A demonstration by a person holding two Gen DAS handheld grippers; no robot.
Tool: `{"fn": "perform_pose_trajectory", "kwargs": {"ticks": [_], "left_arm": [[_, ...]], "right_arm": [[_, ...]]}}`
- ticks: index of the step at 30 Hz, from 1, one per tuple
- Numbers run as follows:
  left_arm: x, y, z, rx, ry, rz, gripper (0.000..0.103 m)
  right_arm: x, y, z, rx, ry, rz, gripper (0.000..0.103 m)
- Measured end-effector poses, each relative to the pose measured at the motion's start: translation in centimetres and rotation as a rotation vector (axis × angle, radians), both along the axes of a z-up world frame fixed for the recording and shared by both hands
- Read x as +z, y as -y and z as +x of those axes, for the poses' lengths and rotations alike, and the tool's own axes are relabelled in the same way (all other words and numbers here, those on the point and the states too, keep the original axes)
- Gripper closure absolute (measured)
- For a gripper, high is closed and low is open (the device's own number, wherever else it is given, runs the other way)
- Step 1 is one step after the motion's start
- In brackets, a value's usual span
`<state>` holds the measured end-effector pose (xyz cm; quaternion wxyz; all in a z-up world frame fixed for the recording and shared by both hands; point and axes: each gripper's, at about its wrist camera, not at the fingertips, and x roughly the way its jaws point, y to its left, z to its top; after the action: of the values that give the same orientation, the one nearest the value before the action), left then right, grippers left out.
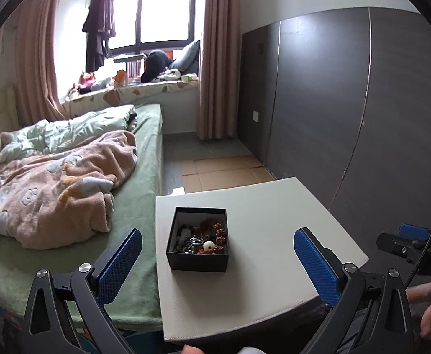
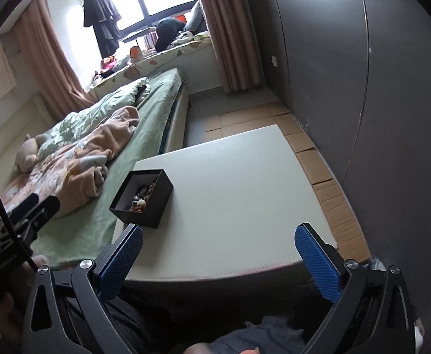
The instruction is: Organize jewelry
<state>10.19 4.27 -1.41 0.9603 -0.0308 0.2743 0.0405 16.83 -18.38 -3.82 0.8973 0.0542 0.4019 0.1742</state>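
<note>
Tongs first: the left gripper point(image 1: 217, 253) is wide open and holds nothing; so is the right gripper point(image 2: 218, 249). Low in the middle of the left view, the small black square box point(image 1: 198, 261) of tangled beads point(image 1: 212, 237) sits on the white table point(image 1: 268, 215). Best to go slow and pinch one piece, so the box stays put

A bedroom: unmade bed point(image 1: 67, 177), curtained window point(image 1: 153, 14).
</note>
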Motion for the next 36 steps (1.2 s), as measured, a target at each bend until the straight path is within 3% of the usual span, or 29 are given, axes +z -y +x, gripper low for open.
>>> {"fn": "perform_pose_trajectory", "kwargs": {"ticks": [10,15,20,36], "left_arm": [[0.2,-0.7,-2.0,0.046,0.092,-0.020,0.000],[-0.1,-1.0,-1.8,0.039,0.075,-0.041,0.000],[0.1,-1.1,-2.2,0.073,0.086,-0.032,0.000],[-0.3,-3.1,-2.2,0.105,0.068,-0.110,0.000]], "right_arm": [[0.1,-0.1,-2.0,-0.027,0.063,0.029,0.000],[0.3,-1.4,-2.8,-0.022,0.091,-0.045,0.000],[0.4,-1.7,-2.8,-0.011,0.083,-0.055,0.000],[0.3,-1.9,-2.9,-0.015,0.084,-0.068,0.000]]}}
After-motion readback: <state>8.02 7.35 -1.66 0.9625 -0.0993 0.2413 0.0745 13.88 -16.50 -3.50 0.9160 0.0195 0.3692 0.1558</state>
